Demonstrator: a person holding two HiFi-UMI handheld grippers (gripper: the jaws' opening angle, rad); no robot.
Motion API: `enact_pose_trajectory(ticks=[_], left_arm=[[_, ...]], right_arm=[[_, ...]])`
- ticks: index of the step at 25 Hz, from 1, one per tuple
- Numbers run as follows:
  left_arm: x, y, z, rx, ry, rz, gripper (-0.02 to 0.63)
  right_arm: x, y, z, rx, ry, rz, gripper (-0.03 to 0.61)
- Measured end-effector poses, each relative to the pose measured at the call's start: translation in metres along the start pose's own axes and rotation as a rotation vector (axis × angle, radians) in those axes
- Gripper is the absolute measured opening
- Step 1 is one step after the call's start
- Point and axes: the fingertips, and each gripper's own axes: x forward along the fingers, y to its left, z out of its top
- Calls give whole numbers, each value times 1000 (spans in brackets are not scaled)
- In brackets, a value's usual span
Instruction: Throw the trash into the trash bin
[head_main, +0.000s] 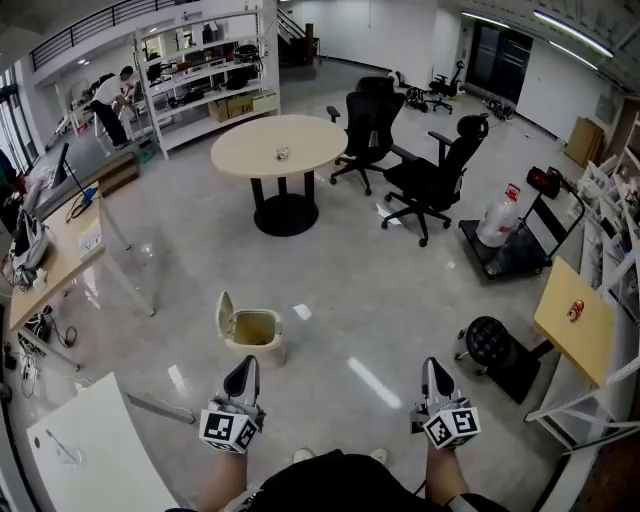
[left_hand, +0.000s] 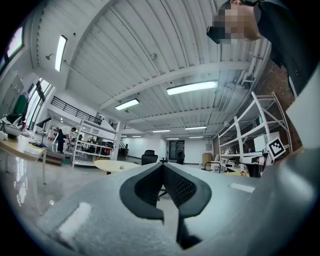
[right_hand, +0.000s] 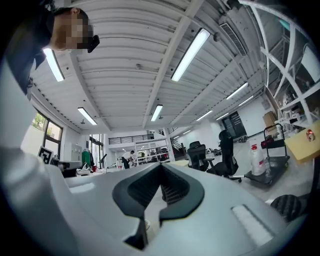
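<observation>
A beige trash bin (head_main: 254, 331) stands on the floor with its lid (head_main: 226, 312) swung up, just ahead of my left gripper (head_main: 245, 364). That gripper's jaws are together with nothing between them; in the left gripper view (left_hand: 162, 165) it points level across the room. My right gripper (head_main: 433, 366) hangs further right over bare floor, also shut and empty, and its tips (right_hand: 161, 165) meet in the right gripper view. A small crumpled object (head_main: 283, 153), too small to identify, lies on the round table (head_main: 250, 150) far ahead.
Two black office chairs (head_main: 368, 122) (head_main: 438, 178) stand right of the round table. A cart with a water jug (head_main: 499, 221), a black stool (head_main: 489, 341) and a yellow side table (head_main: 562, 330) are at the right. Desks (head_main: 60, 262) (head_main: 95, 455) line the left. A person (head_main: 108, 100) stands by the far shelves (head_main: 205, 75).
</observation>
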Motion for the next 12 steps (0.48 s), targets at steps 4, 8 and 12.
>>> enact_pose_trajectory(ticks=[4,8,12], left_arm=[[35,-47,-1,-1,-14,-66,5],[69,-98,-3,0,-27,-143,5],[100,-141,-6,-7,-36,-202,5]], right_arm=[[-18,-45,20,-23,-23,-39,5],[-42,-97,36,-21,-49,-106,5],[-67,-139,48,-23,-71,-172,5]])
